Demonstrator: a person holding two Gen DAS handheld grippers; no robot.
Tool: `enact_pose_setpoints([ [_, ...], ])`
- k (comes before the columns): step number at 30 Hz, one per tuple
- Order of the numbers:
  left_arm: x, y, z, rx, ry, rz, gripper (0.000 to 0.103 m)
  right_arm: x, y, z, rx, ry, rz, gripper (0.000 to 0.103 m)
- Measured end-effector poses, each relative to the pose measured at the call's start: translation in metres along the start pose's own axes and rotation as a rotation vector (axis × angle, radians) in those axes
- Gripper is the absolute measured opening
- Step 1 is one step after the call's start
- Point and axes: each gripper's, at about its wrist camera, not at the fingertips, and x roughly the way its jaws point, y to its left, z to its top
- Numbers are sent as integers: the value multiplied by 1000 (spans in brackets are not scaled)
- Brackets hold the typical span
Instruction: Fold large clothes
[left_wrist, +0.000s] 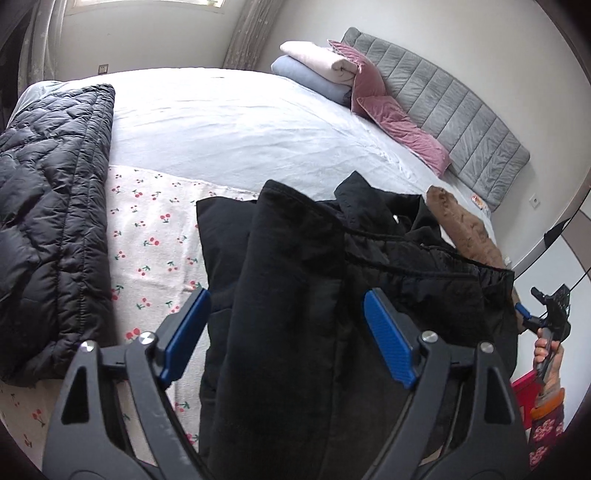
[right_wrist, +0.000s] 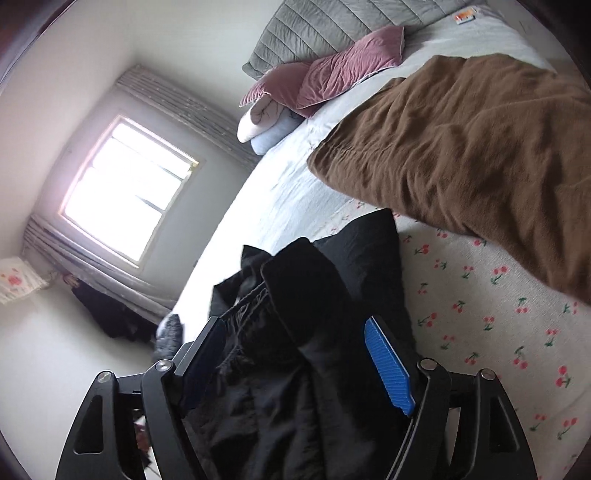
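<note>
Left wrist view: my left gripper (left_wrist: 284, 332) has its fingers spread apart over the black garment (left_wrist: 295, 295), which lies bunched on the cherry-print cloth (left_wrist: 155, 236) on the bed (left_wrist: 229, 122).

Right wrist view: my right gripper (right_wrist: 295, 358) fingers stand apart too, straddling the same black garment (right_wrist: 295, 332) without pinching it.

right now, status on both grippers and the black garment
Left gripper open, right gripper open, fingers clear of cloth. Black garment lies bunched on the cherry-print sheet. Quilted black jacket and brown blanket flank it.
</note>
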Motion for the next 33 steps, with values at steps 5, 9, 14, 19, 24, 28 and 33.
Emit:
enact_pose_setpoints([
  [5, 32, -7, 0, 37, 54, 23, 83, 41, 4, -6, -162, 93, -201, 79],
  [9, 40, -19, 7, 2, 29, 43, 48, 53, 20, -14, -285, 67, -250, 70],
  [14, 19, -23, 19, -40, -67, 92, 7, 52, 48, -20, -429, -23, -374, 8],
  [19, -14, -22, 49, -75, -261, 86, 7, 29, 77, 5, -458, -232, -407, 8],
  [24, 8, -29, 94, -47, -366, 147, 7, 57, 103, 46, -472, -323, -454, 8],
  [28, 58, -26, 103, -34, -373, 249, 8, 107, 95, 64, -453, -285, -518, 8],
  [33, 125, -3, 87, -62, -198, 353, 22, 164, 52, 61, -402, -144, -625, 26],
])
